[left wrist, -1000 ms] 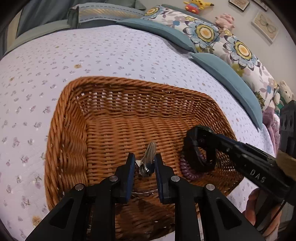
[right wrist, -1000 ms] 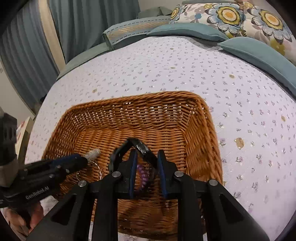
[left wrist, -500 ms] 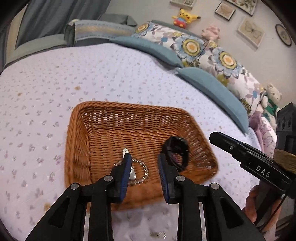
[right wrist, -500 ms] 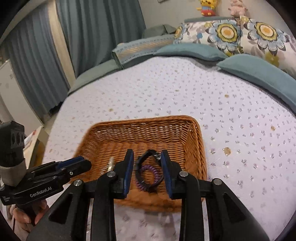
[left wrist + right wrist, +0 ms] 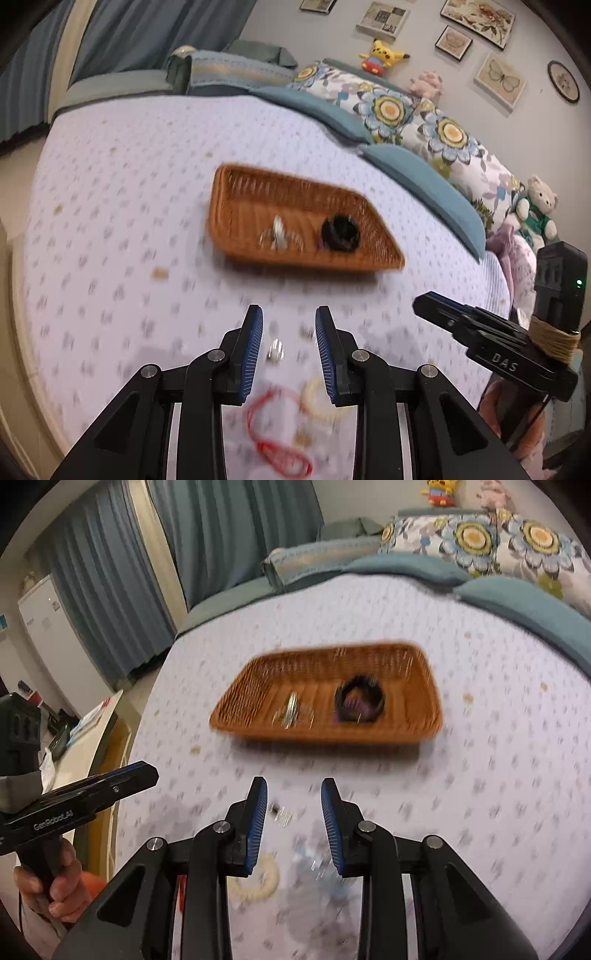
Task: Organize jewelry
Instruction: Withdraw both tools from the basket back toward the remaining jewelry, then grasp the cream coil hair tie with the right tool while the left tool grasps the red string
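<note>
Short of the wicker basket (image 5: 303, 225) both grippers (image 5: 289, 347) (image 5: 293, 812) have pulled back, jaws open and empty; silver chain (image 5: 279, 236) and black band (image 5: 340, 232) dropped inside, red cord (image 5: 277, 443) next.

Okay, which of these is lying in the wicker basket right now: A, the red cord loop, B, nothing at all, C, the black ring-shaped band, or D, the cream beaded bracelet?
C: the black ring-shaped band sits inside the wicker basket beside a silvery piece, while the red cord loop and cream beaded bracelet lie on the bedspread near the grippers.
</note>
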`<state>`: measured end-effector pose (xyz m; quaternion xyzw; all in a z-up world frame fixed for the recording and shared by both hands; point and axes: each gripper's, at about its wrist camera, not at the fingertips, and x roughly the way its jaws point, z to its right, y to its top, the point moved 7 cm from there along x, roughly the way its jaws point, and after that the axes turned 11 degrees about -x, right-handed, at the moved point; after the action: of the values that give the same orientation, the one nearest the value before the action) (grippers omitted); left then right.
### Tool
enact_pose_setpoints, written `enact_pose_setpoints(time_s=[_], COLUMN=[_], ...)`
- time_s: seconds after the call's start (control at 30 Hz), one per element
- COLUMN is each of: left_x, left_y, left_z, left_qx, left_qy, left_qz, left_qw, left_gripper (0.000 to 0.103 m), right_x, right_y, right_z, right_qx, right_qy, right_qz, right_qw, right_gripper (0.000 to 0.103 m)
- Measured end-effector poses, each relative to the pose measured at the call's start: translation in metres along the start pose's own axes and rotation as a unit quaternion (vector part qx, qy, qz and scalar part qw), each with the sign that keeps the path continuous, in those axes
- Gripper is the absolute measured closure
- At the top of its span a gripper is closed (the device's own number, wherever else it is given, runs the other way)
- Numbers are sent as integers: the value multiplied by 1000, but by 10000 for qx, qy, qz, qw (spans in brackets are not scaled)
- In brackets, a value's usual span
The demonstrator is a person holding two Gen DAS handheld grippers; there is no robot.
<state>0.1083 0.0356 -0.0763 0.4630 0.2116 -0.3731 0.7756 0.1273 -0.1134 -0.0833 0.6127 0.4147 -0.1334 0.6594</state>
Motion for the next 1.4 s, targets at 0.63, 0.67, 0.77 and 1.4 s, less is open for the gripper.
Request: enact_pose_setpoints(time_s=[0.63,0.67,0.77,1.4], left_x=[17,22,29,44], left_y=[-111,-115,-117,-115], left_z=[-29,-29,-31,-18], left_qx=[-132,-109,-151,445], left_qy=[532,584,661,895], left_qz=[-997,-1066,-1066,-713], left_qw=[9935,9925,9920,9924], left_gripper=[73,73,72,48], right_x=[55,57,62,80], right_y=[-56,-56,-56,-62], right_z=[-22,-22,-25,-33], right_qx=[-265,-285,-348,-926], right_qy=[211,196,198,-177], right_qz=[-730,-753,-792,-1092], right_qw=[9968,9966,9961,9895], right_gripper=[66,66,66,89])
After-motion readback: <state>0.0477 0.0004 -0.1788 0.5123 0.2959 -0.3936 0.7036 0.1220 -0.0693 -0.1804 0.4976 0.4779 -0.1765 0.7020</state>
